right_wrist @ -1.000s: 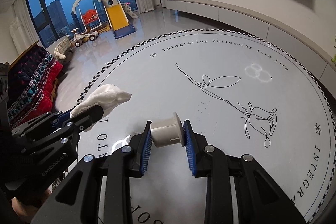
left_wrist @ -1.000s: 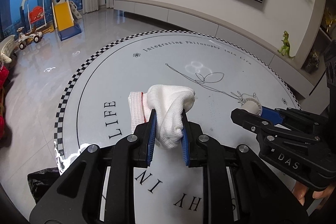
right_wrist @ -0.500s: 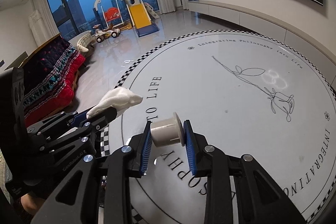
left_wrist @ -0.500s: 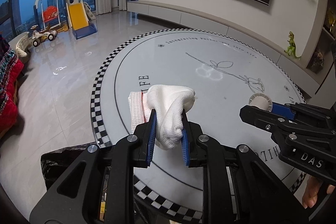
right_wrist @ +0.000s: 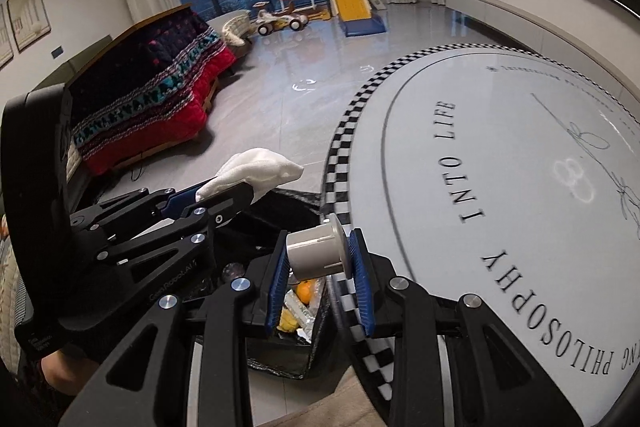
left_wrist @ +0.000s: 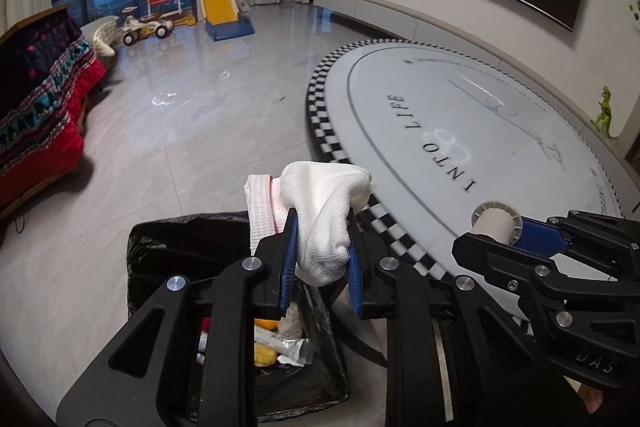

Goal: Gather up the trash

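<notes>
Risk: crumpled white cloth rag w/ thin red stripe (left_wrist: 320, 215) sits soft and lopsided in the left gripper (left_wrist: 322, 263); if let go off-centre it could snag the rim of the black plastic trash bag (left_wrist: 168, 251) and slump onto the grey tile floor (left_wrist: 200, 131). Small grey plastic spool w/ flange (right_wrist: 318, 251), clamped end to end in the right gripper (right_wrist: 320, 279), could bounce off the bag edge and roll under the round white checker-edged rug (right_wrist: 520, 187). Both tongs are clamped on their items, held just above the bag mouth, which already holds wrappers and orange scraps.

Trash bag (left_wrist: 168, 247) on floor (left_wrist: 208, 131), left of rug (left_wrist: 460, 131).
</notes>
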The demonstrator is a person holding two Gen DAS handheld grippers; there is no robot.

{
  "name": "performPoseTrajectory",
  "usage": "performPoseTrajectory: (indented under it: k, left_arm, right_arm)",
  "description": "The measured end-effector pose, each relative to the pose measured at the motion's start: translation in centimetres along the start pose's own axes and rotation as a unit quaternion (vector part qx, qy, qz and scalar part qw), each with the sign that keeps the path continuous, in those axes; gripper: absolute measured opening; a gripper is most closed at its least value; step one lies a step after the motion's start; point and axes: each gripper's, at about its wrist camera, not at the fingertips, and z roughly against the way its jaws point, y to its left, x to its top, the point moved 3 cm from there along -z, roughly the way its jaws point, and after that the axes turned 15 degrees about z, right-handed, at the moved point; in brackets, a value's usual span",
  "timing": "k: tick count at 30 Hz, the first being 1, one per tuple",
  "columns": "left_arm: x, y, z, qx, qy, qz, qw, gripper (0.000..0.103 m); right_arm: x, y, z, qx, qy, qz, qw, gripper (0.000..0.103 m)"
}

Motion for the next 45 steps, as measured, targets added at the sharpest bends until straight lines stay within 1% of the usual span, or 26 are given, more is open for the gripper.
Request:
performPoseTrajectory:
  k: [4, 8, 9, 10, 11, 12, 13, 14, 18, 24, 27, 33, 38, 40, 42, 45]
  left_arm:
    - [-0.4, 4.5, 0.2, 0.032, -0.001, 0.036, 0.9988, 0.022]
    - [-0.2, 8.1, 0.5, 0.061, -0.007, 0.072, 0.9956, 0.022]
    - [-0.1, 8.9, 0.5, 0.067, -0.008, 0.081, 0.9944, 0.022]
    - [-0.1, 9.7, 0.5, 0.075, -0.007, 0.090, 0.9931, 0.024]
    - [-0.1, 10.5, 0.4, 0.085, -0.004, 0.102, 0.9912, 0.042]
    - [-0.2, 11.1, 0.5, 0.096, -0.005, 0.114, 0.9888, 0.081]
    - [-0.1, 11.9, 0.5, 0.112, -0.007, 0.126, 0.9857, 0.097]
    - [-0.1, 12.4, 0.7, 0.119, -0.014, 0.132, 0.9839, 0.097]
    - [-0.4, 13.3, 0.4, 0.132, -0.009, 0.136, 0.9817, 0.097]
    - [-0.8, 12.9, -0.2, 0.133, 0.001, 0.129, 0.9826, 0.097]
    - [-0.8, 12.4, -0.3, 0.127, 0.004, 0.125, 0.9840, 0.097]
    - [-0.3, 10.6, -0.2, 0.117, 0.004, 0.110, 0.9871, 0.097]
    - [0.6, 8.4, -0.2, 0.102, -0.001, 0.092, 0.9905, 0.097]
    - [1.0, 7.4, -0.2, 0.095, -0.003, 0.083, 0.9919, 0.097]
    - [1.4, 6.4, -0.3, 0.090, -0.003, 0.076, 0.9931, 0.097]
    - [2.0, 4.8, -0.5, 0.077, -0.005, 0.067, 0.9947, 0.097]
  right_arm:
    - [0.7, 3.0, -2.2, 0.024, 0.014, 0.035, 0.999, 0.031]
    - [1.7, 5.2, -4.2, 0.038, 0.021, 0.061, 0.997, 0.031]
    - [2.0, 5.6, -4.7, 0.039, 0.022, 0.065, 0.997, 0.033]
    - [2.4, 5.9, -5.4, 0.044, 0.023, 0.070, 0.996, 0.037]
    - [2.9, 6.2, -5.9, 0.044, 0.026, 0.074, 0.996, 0.050]
    - [3.1, 6.3, -6.3, 0.040, 0.024, 0.075, 0.996, 0.054]
    - [3.4, 6.4, -6.7, 0.035, 0.024, 0.075, 0.996, 0.055]
    - [3.5, 6.4, -7.0, 0.037, 0.025, 0.072, 0.996, 0.058]
    - [3.7, 6.3, -7.7, 0.045, 0.027, 0.063, 0.997, 0.058]
    - [3.2, 6.1, -7.8, 0.051, 0.031, 0.057, 0.997, 0.058]
    - [2.9, 5.6, -7.5, 0.049, 0.029, 0.051, 0.997, 0.058]
    - [2.7, 3.9, -6.5, 0.041, 0.021, 0.032, 0.998, 0.059]
    - [2.2, 2.0, -5.3, 0.023, 0.012, 0.023, 0.999, 0.060]
    - [2.0, 1.2, -4.8, 0.019, 0.008, 0.016, 1.000, 0.062]
    - [1.9, 0.3, -4.2, 0.015, 0.002, 0.009, 1.000, 0.068]
    - [2.0, -1.1, -3.2, -0.006, -0.005, 0.008, 1.000, 0.070]
